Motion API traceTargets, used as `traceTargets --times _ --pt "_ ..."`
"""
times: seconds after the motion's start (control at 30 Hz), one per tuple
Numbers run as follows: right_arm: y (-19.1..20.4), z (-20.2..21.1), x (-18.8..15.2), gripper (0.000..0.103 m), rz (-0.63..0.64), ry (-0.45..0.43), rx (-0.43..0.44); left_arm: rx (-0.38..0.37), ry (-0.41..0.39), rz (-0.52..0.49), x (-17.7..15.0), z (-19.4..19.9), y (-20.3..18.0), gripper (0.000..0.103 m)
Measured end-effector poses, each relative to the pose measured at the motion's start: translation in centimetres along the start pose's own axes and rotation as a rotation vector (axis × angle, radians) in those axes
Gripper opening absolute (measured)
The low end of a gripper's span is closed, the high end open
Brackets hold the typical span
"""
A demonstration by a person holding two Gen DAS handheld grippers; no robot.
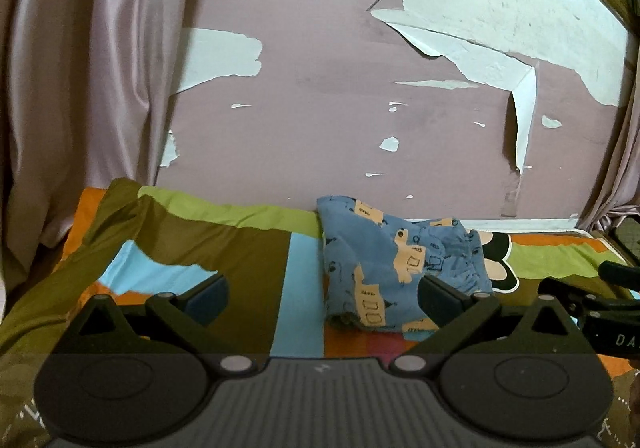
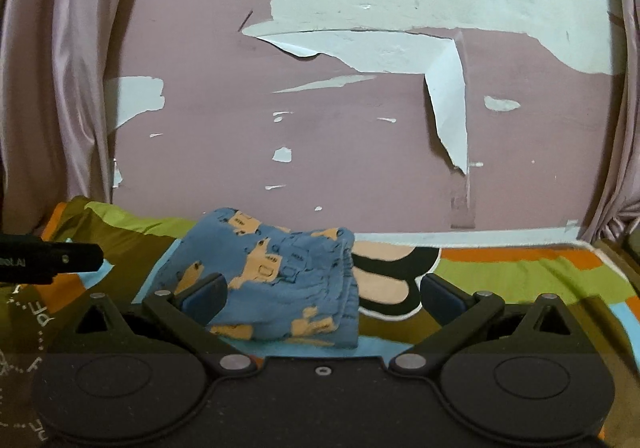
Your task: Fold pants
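Peeling pink wall (image 2: 340, 152) is backing the bedspread (image 2: 520, 268); folded pants (image 2: 280, 272) are lying ahead, nearer the right gripper (image 2: 322, 294); left gripper (image 1: 322, 294) and right both gaping empty.

We see pants (image 2: 280, 276) on bedspread (image 2: 520, 268), wall (image 2: 320, 128) behind, curtains (image 2: 60, 88) either side.

We see dim, flat indoor light with faint shadows; fisheye distortion bends both views' edges, corners black, detail soft.
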State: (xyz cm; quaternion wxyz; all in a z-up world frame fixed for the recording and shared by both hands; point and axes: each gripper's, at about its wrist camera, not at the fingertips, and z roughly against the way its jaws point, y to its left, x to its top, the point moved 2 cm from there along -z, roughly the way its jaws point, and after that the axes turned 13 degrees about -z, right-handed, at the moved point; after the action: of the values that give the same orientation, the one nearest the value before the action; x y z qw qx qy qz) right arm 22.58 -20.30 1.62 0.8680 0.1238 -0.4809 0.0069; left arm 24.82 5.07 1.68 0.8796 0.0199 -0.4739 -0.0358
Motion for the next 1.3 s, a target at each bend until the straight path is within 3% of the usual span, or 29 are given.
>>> traceTargets --times 0.63,1.3 --pt "-1.0 3.6 -5.4 0.102 -0.061 -0.013 -0.021 0.017 0.034 -0.024 -5.9 2.3 -0.3 0.103" --pt "-0.7 4.3 -7.3 0.102 -0.03 -0.05 0.013 0.03 -0.017 -0.075 -7.7 2.9 -0.9 0.103"
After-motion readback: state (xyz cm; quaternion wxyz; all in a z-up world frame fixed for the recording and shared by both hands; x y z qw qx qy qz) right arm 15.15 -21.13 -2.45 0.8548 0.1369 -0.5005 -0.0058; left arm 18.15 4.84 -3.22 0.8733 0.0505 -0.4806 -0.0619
